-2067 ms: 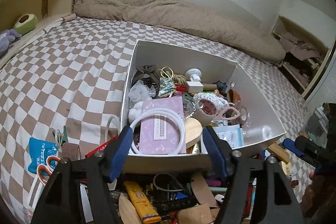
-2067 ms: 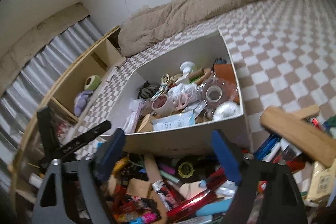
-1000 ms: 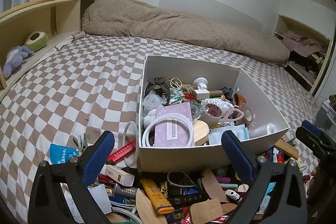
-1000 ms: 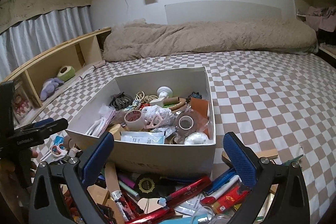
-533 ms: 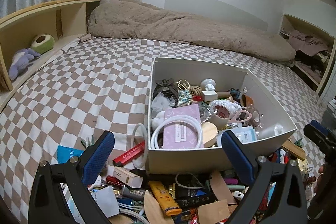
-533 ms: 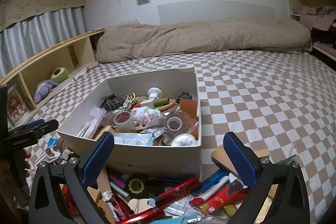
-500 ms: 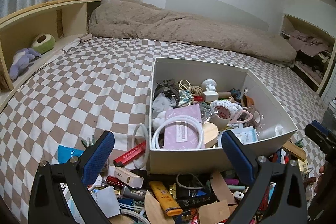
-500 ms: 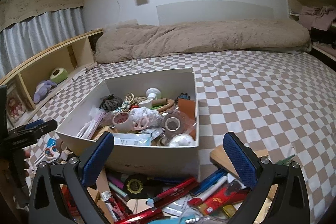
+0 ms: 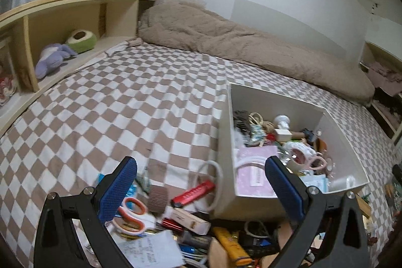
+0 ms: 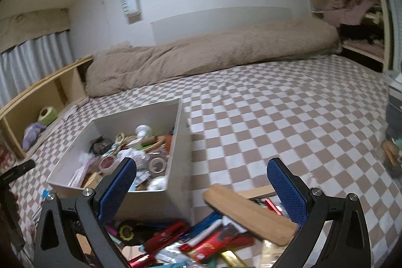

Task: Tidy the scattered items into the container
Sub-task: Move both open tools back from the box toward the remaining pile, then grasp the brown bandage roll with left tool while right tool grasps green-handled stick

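A white box (image 9: 223, 142) full of small items stands on the checkered bedspread; it also shows in the right wrist view (image 10: 176, 132). Loose items lie in a pile in front of it. My left gripper (image 9: 201, 190) is open and empty above orange-handled scissors (image 9: 132, 211), a red tube (image 9: 193, 194) and a white ring (image 9: 213, 182) left of the box. My right gripper (image 10: 202, 190) is open and empty above a wooden board (image 10: 248, 212) and red and blue pens (image 10: 198, 227) right of the box.
A brown duvet (image 9: 238, 47) lies along the far wall. A wooden shelf (image 9: 50, 24) with plush toys runs down the left side. A yellow tube (image 9: 231, 245) and paper note (image 9: 153, 250) lie in the pile. The left gripper's handle (image 10: 15, 172) shows at the right wrist view's left edge.
My left gripper has swung left, so the box now sits at its right. My right gripper has swung right, toward the wooden board. Both stay open.
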Demonstrator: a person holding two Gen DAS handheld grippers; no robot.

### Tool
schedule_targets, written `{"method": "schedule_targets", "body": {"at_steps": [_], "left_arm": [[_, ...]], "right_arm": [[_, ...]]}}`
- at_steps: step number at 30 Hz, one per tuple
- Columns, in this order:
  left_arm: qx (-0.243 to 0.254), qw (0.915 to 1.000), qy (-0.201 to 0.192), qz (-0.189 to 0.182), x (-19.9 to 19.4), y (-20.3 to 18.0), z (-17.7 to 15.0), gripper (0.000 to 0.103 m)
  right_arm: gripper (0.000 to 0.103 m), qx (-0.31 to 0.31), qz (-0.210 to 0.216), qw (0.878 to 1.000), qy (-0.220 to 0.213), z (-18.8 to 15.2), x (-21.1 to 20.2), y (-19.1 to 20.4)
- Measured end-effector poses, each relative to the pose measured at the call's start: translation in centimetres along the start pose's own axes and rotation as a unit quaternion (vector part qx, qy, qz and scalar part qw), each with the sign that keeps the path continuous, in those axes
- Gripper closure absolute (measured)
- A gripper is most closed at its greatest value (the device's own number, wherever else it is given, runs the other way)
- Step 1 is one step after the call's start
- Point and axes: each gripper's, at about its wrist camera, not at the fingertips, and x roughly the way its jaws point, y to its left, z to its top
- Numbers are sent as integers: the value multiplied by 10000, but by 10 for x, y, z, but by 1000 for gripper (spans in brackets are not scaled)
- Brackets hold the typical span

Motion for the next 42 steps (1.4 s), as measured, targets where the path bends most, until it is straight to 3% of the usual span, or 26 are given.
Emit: {"method": "schedule_targets", "body": {"at_steps": [8, 18, 27, 33, 35, 37, 42], "left_arm": [[-298, 9986, 30, 439, 3, 36, 5, 0], [-592, 9947, 486, 691, 22, 75, -1, 0], [-578, 9897, 1309, 68, 49, 68, -17, 0], [-522, 9847, 1662, -29, 64, 60, -26, 2], [-530, 9833, 1740, -26, 68, 61, -28, 8], [-516, 9817, 1835, -9, 72, 61, -30, 23], [-359, 9797, 1973, -3, 80, 56, -37, 39]], "right_arm": [[0, 540, -276, 9981, 55, 0, -1, -37], [0, 1040, -333, 9931, 427, -14, 10, -66], [0, 1814, -360, 9797, 776, -32, 20, -96], [0, 2022, -425, 9760, 692, -41, 23, -110], [0, 2071, -527, 9743, 715, -43, 24, -114], [0, 2112, -584, 9723, 812, -45, 27, -117], [0, 2436, -745, 9616, 1020, -53, 29, -136]]}}
